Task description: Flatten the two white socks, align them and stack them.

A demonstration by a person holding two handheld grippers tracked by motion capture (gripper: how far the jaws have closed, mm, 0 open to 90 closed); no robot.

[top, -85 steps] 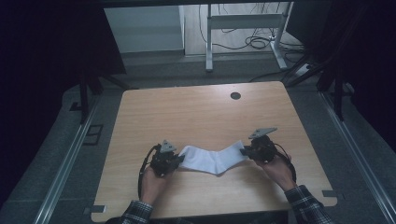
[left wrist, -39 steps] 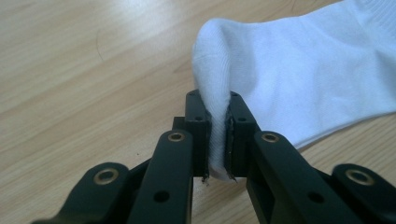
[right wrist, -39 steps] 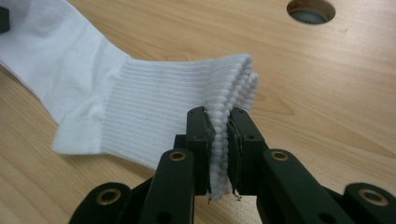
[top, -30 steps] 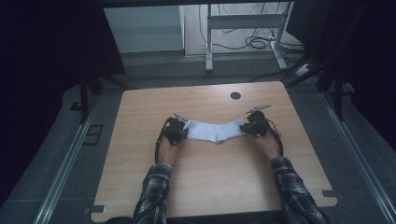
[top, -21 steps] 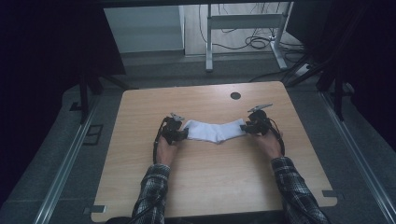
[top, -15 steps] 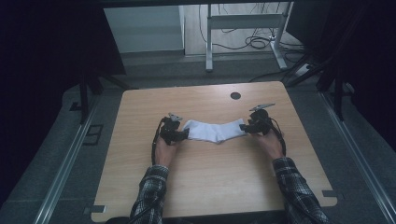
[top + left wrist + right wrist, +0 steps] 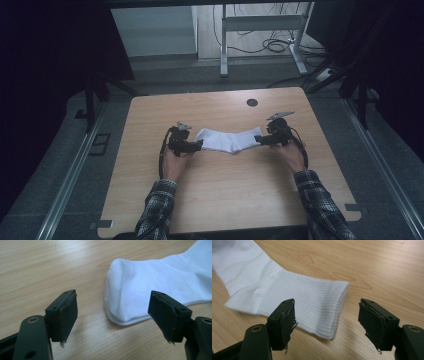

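From the high view, a white sock [image 7: 229,140] lies flat across the middle of the wooden counter [image 7: 225,200], stretched from 9 o'clock to 3 o'clock, with the left hand-held gripper [image 7: 192,146] at its 9 o'clock end and the right hand-held gripper [image 7: 263,139] at its 3 o'clock end. That view is too small to tell how the jaws stand; the two gripper views settle it. The left gripper view shows the left hand-held gripper [image 7: 112,315] spread wide, its jaws just short of the sock's [image 7: 160,282] rounded toe, which lies on the wood between them and a little ahead, untouched. The right gripper view shows the right hand-held gripper [image 7: 327,320] likewise spread, with the ribbed cuff [image 7: 312,307] lying between and just ahead of the jaws, its left jaw over the ribbing and its right jaw over bare wood. Only the high view gives the edges: bare counter lies open toward 6 o'clock up to the sleeves, and toward 12 o'clock as far as a dark round hole [image 7: 252,102] near the far edge. The sides at 9 and 3 o'clock are also bare.
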